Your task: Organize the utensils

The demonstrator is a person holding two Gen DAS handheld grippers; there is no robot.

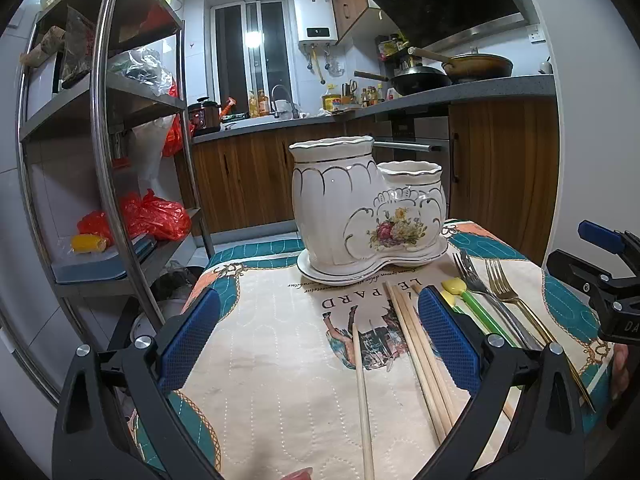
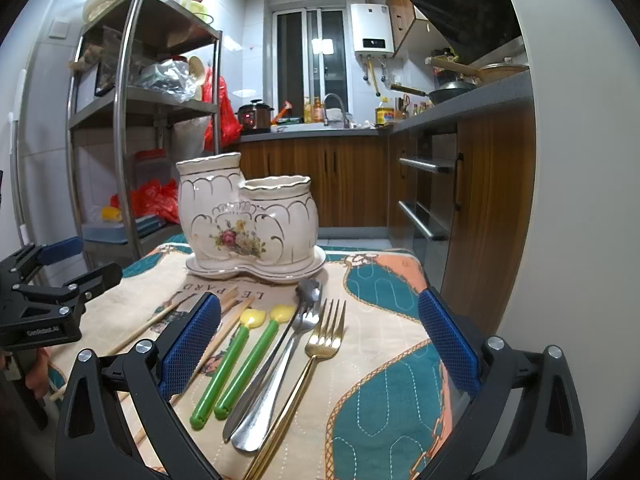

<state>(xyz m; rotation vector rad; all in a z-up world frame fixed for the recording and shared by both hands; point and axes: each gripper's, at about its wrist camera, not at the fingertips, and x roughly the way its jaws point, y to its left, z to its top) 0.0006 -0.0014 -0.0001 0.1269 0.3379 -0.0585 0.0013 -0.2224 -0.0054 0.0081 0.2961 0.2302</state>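
A white ceramic two-pot utensil holder (image 1: 368, 208) with a flower print stands on its saucer at the far side of the table; it also shows in the right wrist view (image 2: 248, 224). Wooden chopsticks (image 1: 420, 348) lie between my left gripper's fingers. My left gripper (image 1: 320, 336) is open above them. Two green-handled yellow spoons (image 2: 240, 360), a steel fork (image 2: 276, 380), a steel spoon (image 2: 310, 292) and a gold fork (image 2: 320, 344) lie side by side between the fingers of my right gripper (image 2: 320, 340), which is open and empty.
The table carries a quilted teal, peach and cream cloth (image 2: 380, 380). A steel shelf rack (image 1: 104, 160) with bags stands to the left. Wooden kitchen cabinets (image 2: 488, 208) and a counter with pans stand behind and to the right.
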